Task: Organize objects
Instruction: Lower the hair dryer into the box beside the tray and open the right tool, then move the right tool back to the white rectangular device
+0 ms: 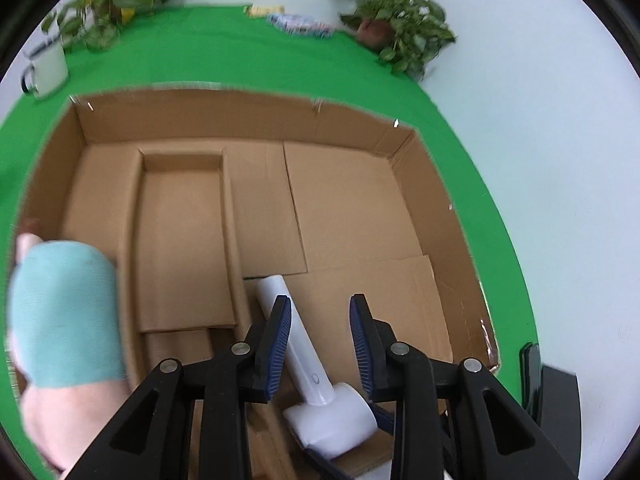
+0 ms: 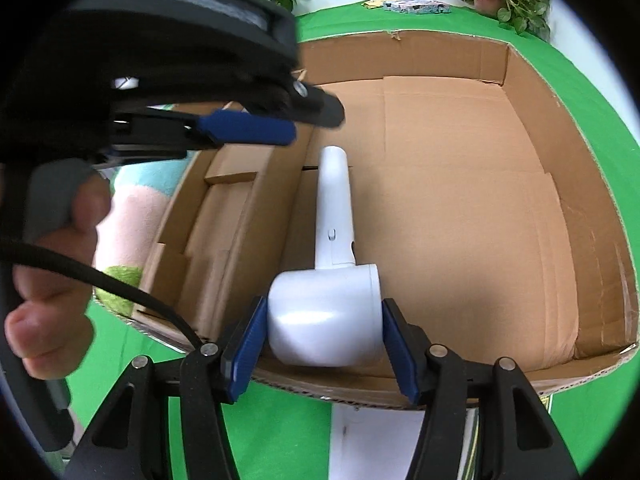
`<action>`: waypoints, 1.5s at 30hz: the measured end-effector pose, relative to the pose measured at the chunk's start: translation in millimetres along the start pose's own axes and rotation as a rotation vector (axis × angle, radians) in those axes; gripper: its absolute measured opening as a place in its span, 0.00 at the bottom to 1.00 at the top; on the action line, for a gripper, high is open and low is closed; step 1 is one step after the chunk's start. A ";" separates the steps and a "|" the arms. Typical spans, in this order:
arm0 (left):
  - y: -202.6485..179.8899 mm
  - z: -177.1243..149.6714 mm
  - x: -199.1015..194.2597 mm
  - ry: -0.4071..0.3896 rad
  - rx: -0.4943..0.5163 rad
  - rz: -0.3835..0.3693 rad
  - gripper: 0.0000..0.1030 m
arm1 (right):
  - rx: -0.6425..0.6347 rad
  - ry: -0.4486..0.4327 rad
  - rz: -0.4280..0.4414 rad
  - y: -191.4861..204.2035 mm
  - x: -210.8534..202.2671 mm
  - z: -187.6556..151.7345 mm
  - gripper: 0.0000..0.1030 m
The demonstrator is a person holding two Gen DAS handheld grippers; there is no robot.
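A white hair dryer (image 2: 324, 312) lies in a large open cardboard box (image 2: 560, 160), with its handle pointing to the far wall. My right gripper (image 2: 325, 304) is shut on its round head, one blue pad against each side. My left gripper (image 1: 321, 300) hovers over the handle (image 1: 304, 356) with its fingers apart and nothing between them. In the right wrist view the left gripper (image 2: 318, 124) hangs above the box's left side, clear of the dryer. A blue finger (image 1: 382, 416) of the right gripper shows beside the dryer's head (image 1: 332, 420).
A narrow cardboard tray (image 1: 182, 240) sits in the left part of the box (image 1: 240, 94). A teal and pink plush toy (image 1: 64, 312) lies outside the box's left wall. On the green table stand a white mug (image 1: 46, 68), two potted plants (image 1: 400, 28) and some packets (image 1: 300, 24).
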State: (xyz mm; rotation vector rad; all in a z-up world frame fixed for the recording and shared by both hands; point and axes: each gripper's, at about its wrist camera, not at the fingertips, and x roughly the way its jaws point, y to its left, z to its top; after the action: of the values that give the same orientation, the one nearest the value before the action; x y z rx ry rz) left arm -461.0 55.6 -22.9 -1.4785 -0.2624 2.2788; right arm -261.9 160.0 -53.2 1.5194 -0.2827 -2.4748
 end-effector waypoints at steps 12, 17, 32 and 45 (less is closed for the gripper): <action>31.8 -73.2 -59.9 -0.118 0.068 0.209 0.28 | 0.071 -0.042 0.047 -17.9 -19.2 16.8 0.39; 31.2 -100.5 -34.7 -0.072 0.088 0.210 0.28 | 0.013 0.019 0.001 -1.5 4.9 39.3 0.39; 39.9 -118.5 -22.7 -0.015 -0.049 0.107 0.26 | 0.132 0.084 -0.005 -0.9 38.3 33.5 0.32; 44.2 -120.0 -25.3 -0.017 -0.060 0.099 0.28 | 0.165 0.068 -0.009 5.4 35.1 34.6 0.34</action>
State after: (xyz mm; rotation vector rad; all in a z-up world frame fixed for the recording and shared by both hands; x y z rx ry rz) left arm -353.8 -2.7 -68.7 -1.5341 -0.2706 2.3821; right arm -307.7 146.4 -66.1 1.6676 -0.4800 -2.4539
